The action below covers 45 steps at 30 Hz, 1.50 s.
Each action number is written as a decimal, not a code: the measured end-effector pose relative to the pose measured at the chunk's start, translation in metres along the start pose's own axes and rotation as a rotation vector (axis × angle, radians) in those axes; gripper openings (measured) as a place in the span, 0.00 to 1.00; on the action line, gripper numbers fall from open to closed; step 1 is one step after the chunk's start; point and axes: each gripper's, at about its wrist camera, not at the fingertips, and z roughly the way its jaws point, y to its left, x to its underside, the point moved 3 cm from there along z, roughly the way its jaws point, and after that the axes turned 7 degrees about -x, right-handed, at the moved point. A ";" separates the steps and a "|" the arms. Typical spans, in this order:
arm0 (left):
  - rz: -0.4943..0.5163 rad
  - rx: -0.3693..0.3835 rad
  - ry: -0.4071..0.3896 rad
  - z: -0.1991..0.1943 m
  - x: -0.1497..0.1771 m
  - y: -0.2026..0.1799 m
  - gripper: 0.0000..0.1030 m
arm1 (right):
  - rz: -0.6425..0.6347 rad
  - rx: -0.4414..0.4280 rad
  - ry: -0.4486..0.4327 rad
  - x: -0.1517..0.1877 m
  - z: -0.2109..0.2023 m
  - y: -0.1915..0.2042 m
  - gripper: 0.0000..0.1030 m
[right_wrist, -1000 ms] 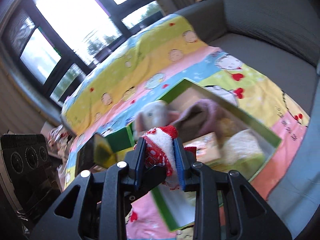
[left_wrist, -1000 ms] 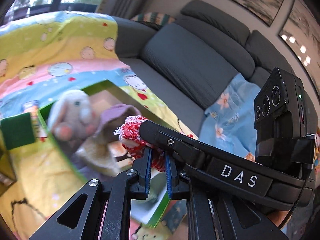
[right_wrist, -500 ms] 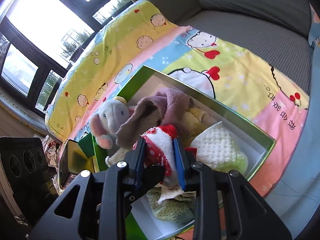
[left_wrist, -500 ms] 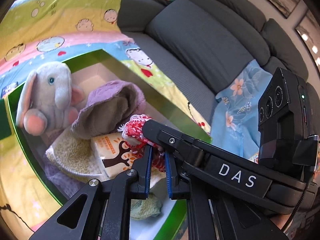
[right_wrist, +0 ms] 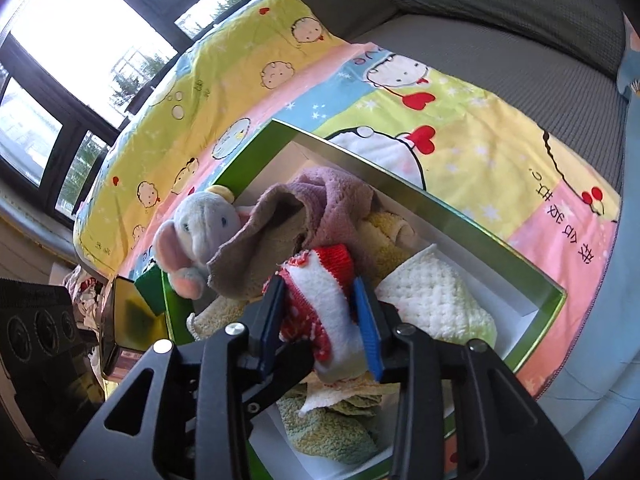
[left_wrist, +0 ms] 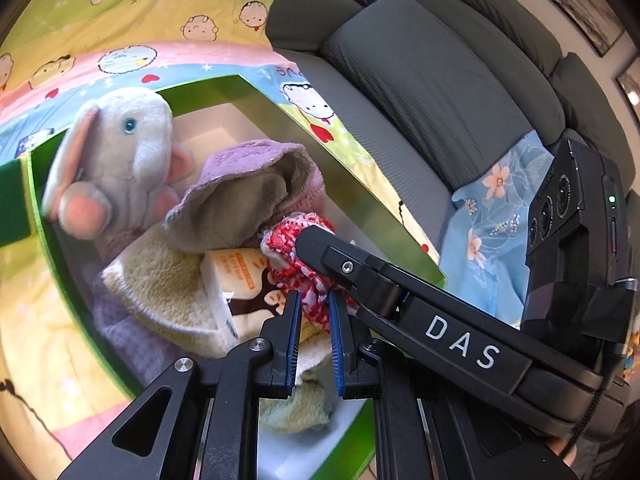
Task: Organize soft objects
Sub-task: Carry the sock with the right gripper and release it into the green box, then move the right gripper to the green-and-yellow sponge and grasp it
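— That red-and-white knit cloth (right_wrist: 320, 304) has dropped closer over the green box (right_wrist: 532, 280), low centre of frame, hasn't it?

— Yes. Both tongs, right (right_wrist: 320, 320) and left (left_wrist: 314, 312), are still pinched on it, above the towels beside the elephant (left_wrist: 116, 160). Release looks next.

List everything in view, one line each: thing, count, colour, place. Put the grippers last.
Box: one, green with white inside, on the blanket.
Blanket: one, cartoon print in yellow, pink and blue, over the sofa.
Sofa: one, grey, behind the box.
Plush elephant: one, grey with pink ears, at the box's end.
Purple towel: one, beside the elephant.
Cream towel: one, under the purple one.
Tissue pack: one, white and orange, in the box.
Knit cloth: one, red and white, held over the box.
Left gripper: shut on the cloth.
Right gripper: shut on it too.
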 end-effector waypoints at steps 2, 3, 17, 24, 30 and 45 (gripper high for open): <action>0.000 -0.007 -0.029 -0.014 0.002 0.002 0.11 | -0.024 0.024 -0.016 0.001 -0.007 0.004 0.50; 0.003 -0.020 -0.043 -0.022 0.003 0.004 0.11 | -0.037 0.039 -0.026 0.002 -0.011 0.007 0.62; -0.121 -0.259 -0.179 -0.118 0.029 0.078 0.71 | -0.221 -0.067 -0.105 0.002 -0.058 0.086 0.92; -0.209 -0.358 -0.205 -0.146 0.058 0.133 0.73 | -0.415 -0.118 0.035 -0.001 -0.006 0.154 0.92; -0.360 -0.371 -0.205 -0.162 0.092 0.193 0.73 | -0.653 -0.095 0.247 -0.001 0.080 0.207 0.64; -0.501 -0.388 -0.192 -0.166 0.121 0.253 0.73 | -0.805 -0.079 0.614 0.002 0.224 0.242 0.64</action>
